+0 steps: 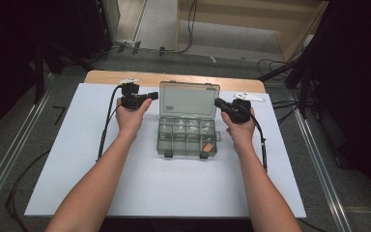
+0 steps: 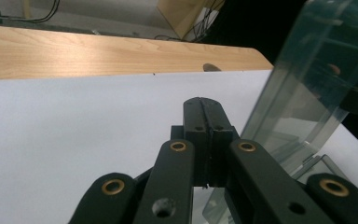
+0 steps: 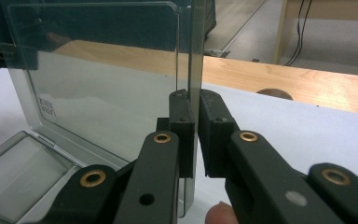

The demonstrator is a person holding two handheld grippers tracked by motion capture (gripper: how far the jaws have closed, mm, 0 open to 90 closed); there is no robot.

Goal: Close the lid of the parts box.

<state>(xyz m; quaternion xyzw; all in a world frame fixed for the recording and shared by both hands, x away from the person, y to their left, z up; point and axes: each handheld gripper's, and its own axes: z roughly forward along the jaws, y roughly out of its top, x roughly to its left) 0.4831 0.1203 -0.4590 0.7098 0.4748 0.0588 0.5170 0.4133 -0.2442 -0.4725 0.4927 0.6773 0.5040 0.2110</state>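
Thin, stiff, light plastic box lid (image 3: 112, 79): right tongs (image 3: 196, 100) clamped on its edge; left tongs (image 2: 204, 108) together, empty.

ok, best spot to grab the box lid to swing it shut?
Probably the lid by its free side edge, coming in from the side: it stands upright on the rear hinge, thin and flat. The right tongs already pinch that edge.

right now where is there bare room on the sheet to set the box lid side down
The white sheet lies bare between the forearms, in front of the compartment box, and far left and right. Beside the lid it is crowded by both grippers.
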